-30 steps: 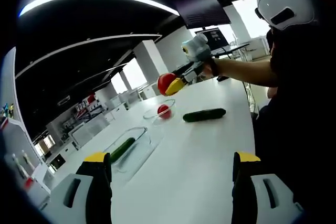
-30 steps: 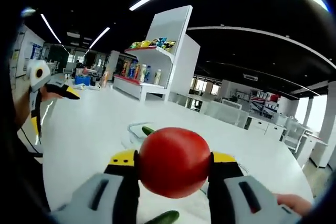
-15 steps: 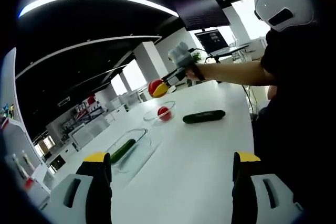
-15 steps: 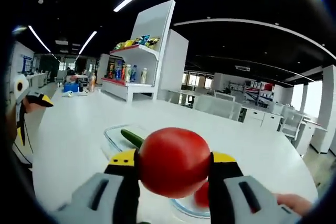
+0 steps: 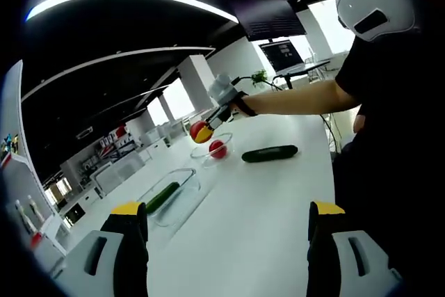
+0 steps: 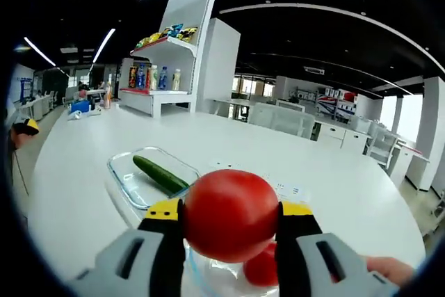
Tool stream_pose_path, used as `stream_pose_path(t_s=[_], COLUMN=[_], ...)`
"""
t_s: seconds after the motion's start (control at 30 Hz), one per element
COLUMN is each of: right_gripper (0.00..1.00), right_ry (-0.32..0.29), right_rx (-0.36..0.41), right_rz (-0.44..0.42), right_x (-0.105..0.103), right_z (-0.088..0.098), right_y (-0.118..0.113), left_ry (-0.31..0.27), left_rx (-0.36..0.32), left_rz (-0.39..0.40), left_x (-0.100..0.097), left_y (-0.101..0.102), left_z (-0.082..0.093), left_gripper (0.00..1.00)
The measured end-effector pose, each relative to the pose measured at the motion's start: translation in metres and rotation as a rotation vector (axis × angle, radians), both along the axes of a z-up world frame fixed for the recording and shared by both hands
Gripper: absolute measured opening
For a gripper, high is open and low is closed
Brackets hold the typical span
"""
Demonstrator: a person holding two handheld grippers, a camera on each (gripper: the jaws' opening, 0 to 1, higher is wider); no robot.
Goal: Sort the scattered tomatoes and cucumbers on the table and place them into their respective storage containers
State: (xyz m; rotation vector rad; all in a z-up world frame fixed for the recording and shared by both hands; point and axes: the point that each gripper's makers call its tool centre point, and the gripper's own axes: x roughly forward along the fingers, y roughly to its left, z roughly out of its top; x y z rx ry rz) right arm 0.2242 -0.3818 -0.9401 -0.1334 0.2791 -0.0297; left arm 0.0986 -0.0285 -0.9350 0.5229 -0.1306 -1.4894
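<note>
R gripper (image 6: 231, 222) clamped on tomato (image 6: 230, 213) over bowl (image 6: 208, 277); L gripper (image 5: 228, 229) jaws apart, its view adds loose cucumber (image 5: 269, 153) on worktop (image 5: 264, 206).

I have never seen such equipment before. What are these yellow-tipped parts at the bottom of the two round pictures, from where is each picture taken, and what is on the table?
No robot is here: a person holds a hand tool with two jaws in each hand, and a fisheye camera rides on each tool.

The left gripper view looks along the left gripper, whose jaws stand wide apart with nothing between them. It also shows the person's arm reaching out with the other tool.

The right gripper view looks along the right gripper, shut on a tomato above a round glass bowl holding another tomato.

On the white table also lie a loose cucumber and a rectangular glass container with one cucumber inside.
</note>
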Motion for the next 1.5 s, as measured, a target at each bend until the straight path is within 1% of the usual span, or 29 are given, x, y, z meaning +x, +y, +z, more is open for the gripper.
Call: stream_pose_path(t_s=[0.1, 0.17, 0.2, 0.27, 0.3, 0.33, 0.37, 0.5, 0.57, 0.7, 0.77, 0.87, 0.9, 0.97, 1.07, 1.1, 1.2, 1.27, 1.37, 1.47, 1.5], right_gripper=[0.48, 0.48, 0.48, 0.49, 0.49, 0.49, 0.49, 0.5, 0.51, 0.52, 0.52, 0.53, 0.53, 0.54, 0.56, 0.55, 0.55, 0.55, 0.56, 0.58, 0.59], right_ry=[0.029, 0.065, 0.076, 0.088, 0.072, 0.08, 0.053, 0.056, 0.058, 0.051, 0.051, 0.06, 0.045, 0.028, 0.019, 0.013, 0.008, 0.007, 0.009, 0.015, 0.014], right_rx=[0.017, -0.006, -0.002, 0.016, 0.055, 0.061, 0.06, 0.057, 0.039, 0.049, 0.074, 0.146, 0.143, 0.179, 0.23, 0.247, 0.262, 0.263, 0.253, 0.253, 0.259], right_rz=[-0.016, -0.029, -0.032, -0.033, -0.053, -0.05, -0.042, -0.046, -0.05, -0.054, -0.058, -0.071, -0.062, -0.073, -0.092, -0.092, -0.091, -0.09, -0.085, -0.09, -0.095], right_x=[0.01, 0.015, 0.016, 0.017, 0.017, 0.016, 0.017, 0.016, 0.016, 0.013, 0.012, 0.009, 0.009, 0.004, -0.001, 0.002, 0.0, -0.003, -0.006, -0.007, -0.01], right_z=[-0.015, -0.03, -0.035, -0.042, -0.042, -0.044, -0.041, -0.041, -0.041, -0.041, -0.042, -0.046, -0.044, -0.042, -0.039, -0.039, -0.038, -0.038, -0.039, -0.039, -0.039], right_y=[-0.003, -0.005, -0.006, -0.005, -0.007, -0.008, -0.008, -0.01, -0.007, -0.006, -0.007, -0.011, -0.013, -0.012, -0.017, -0.022, -0.023, -0.018, -0.016, -0.022, -0.02], left_ry=[-0.001, 0.001, 0.004, 0.008, 0.01, 0.011, 0.012, 0.015, 0.018, 0.015, 0.01, 0.009, 0.009, 0.009, 0.008, 0.006, 0.011, 0.013, 0.015, 0.016, 0.015], left_rx=[0.003, 0.005, 0.004, 0.003, 0.003, 0.004, 0.006, 0.009, 0.005, 0.006, 0.008, 0.006, 0.004, 0.001, -0.001, -0.001, -0.004, -0.002, 0.001, 0.001, 0.001], left_rz=[0.004, 0.009, 0.009, 0.007, 0.007, 0.008, 0.009, 0.013, 0.01, 0.009, 0.012, 0.01, 0.011, 0.012, 0.011, 0.011, 0.006, 0.006, 0.005, 0.004, 0.005], left_x=[0.002, 0.004, 0.004, 0.005, 0.005, 0.005, 0.006, 0.007, 0.006, 0.005, 0.004, 0.003, 0.003, 0.004, 0.004, 0.004, 0.004, 0.004, 0.003, 0.002, 0.001], left_y=[0.0, 0.001, 0.001, 0.002, 0.002, 0.002, 0.002, 0.002, 0.001, 0.001, 0.001, 0.003, 0.004, 0.004, 0.004, 0.004, 0.002, 0.001, 0.0, 0.0, 0.001], left_z=[-0.001, -0.002, -0.003, -0.003, -0.004, -0.005, -0.006, -0.008, -0.008, -0.009, -0.009, -0.008, -0.007, -0.006, -0.005, -0.004, -0.005, -0.006, -0.007, -0.008, -0.007], left_gripper=[0.95, 0.95, 0.95, 0.95, 0.95, 0.95, 0.95, 0.95, 0.95, 0.95, 0.95, 0.95, 0.95, 0.95, 0.95, 0.95, 0.95, 0.95, 0.95, 0.95, 0.95])
